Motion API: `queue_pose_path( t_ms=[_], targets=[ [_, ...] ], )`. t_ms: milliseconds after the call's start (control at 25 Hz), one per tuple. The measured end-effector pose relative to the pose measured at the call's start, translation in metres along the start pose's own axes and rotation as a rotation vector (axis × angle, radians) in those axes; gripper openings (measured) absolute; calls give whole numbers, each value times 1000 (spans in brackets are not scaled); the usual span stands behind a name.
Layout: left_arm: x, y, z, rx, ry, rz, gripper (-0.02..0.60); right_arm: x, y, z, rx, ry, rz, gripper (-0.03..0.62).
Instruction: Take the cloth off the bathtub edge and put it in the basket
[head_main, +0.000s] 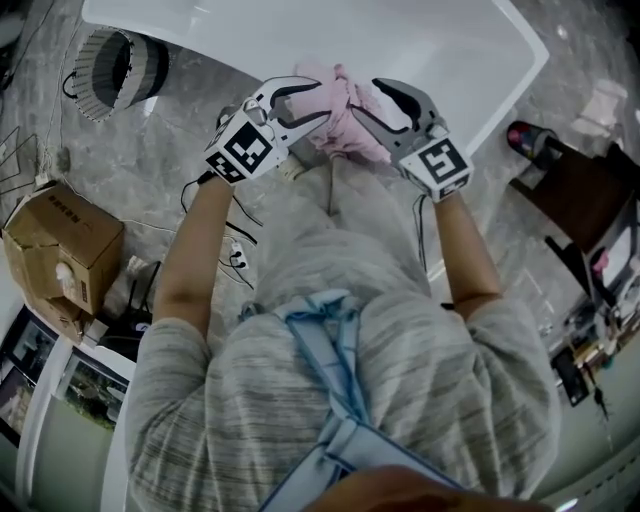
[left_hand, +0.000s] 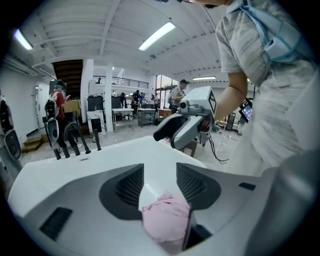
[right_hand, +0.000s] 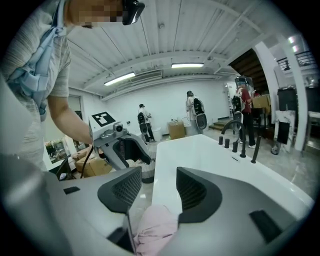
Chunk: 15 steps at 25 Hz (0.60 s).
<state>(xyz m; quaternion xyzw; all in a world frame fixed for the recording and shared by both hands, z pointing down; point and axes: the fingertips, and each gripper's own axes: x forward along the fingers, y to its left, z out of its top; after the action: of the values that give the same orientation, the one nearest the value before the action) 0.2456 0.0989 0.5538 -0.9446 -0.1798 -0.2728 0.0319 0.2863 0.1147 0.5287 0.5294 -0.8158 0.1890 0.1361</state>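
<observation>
L gripper (head_main: 320, 103) & R gripper (head_main: 365, 98) jaws spread, pink cloth (head_main: 350, 135) loose between both on white bathtub (head_main: 400, 40) edge; basket (head_main: 95, 75) left of tub on grey marble floor (head_main: 170, 160).

The cloth (head_main: 340, 105) is soft pink fabric, the bathtub (head_main: 300, 30) smooth glossy white, the box (head_main: 70, 240) matt brown cardboard, the floor (head_main: 190, 150) polished grey stone.

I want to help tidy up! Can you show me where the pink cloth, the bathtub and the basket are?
pink cloth (head_main: 340, 125), head view, middle of the bunched fabric.
bathtub (head_main: 420, 45), head view, bare white surface.
basket (head_main: 98, 60), head view, its striped side wall.
</observation>
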Motion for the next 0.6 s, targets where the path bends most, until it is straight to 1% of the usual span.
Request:
queue_pose_path(
  t_ms=[80,120,160,240,280,320,360,400,440,480,520,600],
  targets=[
    [10,-5,-16,23,57,-40,195,0,-1,-17,2,37,-2,202],
    [14,-7,-24,36,85,-59,238,1,-1,-25,7,56,-3,237],
    [19,-9,-30,48,112,-79,275,2,0,-34,13,79,0,242],
    [27,-14,-42,71,157,-118,285,3,2,-52,32,122,7,295],
    [32,-16,-47,81,177,-137,313,3,3,-62,39,146,14,298],
    [37,-18,-54,94,200,-157,322,3,4,-72,46,170,22,329],
    [42,-20,-61,111,227,-179,326,3,4,-83,53,196,29,341],
    [46,-23,-69,134,256,-203,347,3,5,-94,59,223,36,341],
    [50,-26,-77,161,286,-227,350,2,5,-105,62,251,40,344],
    [54,-29,-84,188,314,-250,354,0,5,-117,62,282,44,365],
    [57,-32,-92,210,339,-271,378,-2,6,-129,61,314,47,368],
    [63,-34,-105,236,380,-303,383,-7,7,-153,56,376,54,368]
  ],
)
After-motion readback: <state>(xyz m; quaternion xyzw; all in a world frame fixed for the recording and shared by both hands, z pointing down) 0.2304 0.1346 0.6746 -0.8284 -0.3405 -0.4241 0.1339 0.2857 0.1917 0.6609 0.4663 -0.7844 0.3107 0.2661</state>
